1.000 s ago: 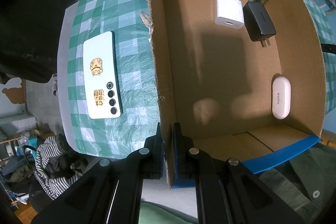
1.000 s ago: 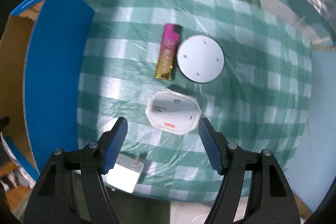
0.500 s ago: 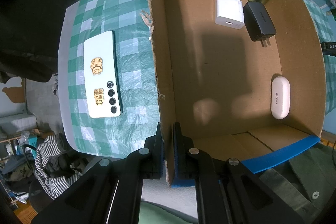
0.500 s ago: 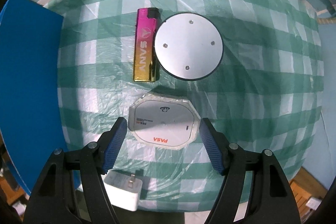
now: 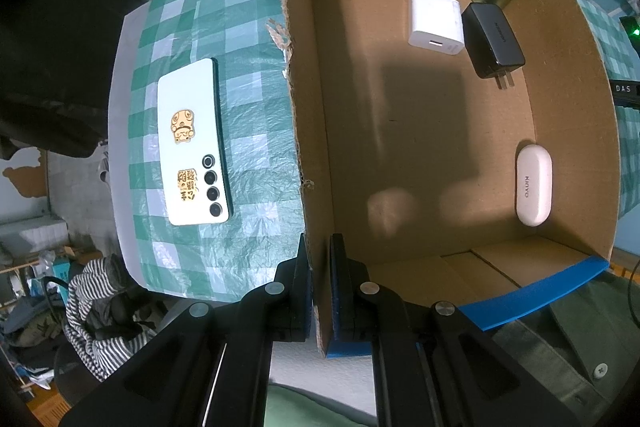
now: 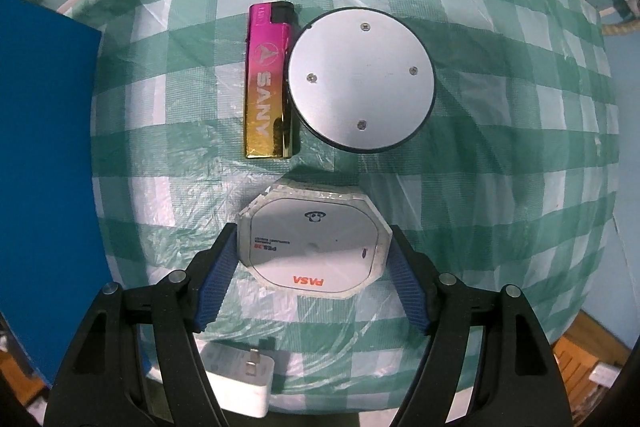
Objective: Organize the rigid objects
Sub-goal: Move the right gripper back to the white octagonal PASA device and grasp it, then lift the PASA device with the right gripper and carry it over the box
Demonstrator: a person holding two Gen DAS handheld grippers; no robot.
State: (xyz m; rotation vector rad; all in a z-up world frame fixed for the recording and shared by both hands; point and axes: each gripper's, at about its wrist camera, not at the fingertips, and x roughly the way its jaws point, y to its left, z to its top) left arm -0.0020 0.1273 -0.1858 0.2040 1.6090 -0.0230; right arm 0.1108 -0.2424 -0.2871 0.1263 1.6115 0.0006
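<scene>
With my left gripper point(image 5: 320, 283) pinching the cardboard box point(image 5: 316, 147) wall, four items inside, my spread right gripper point(image 6: 312, 259) straddles the octagonal case point(image 6: 314, 251) at lower centre, lighter point(image 6: 268, 83) and disc point(image 6: 360, 79) unpacked.

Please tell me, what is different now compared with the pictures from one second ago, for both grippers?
The right gripper moved down and forward until its open fingers stand on either side of the white octagonal box, not yet closed on it. The lighter and the round disc did not move. The left gripper stayed clamped on the cardboard box wall, and the items in the box kept their places.
</scene>
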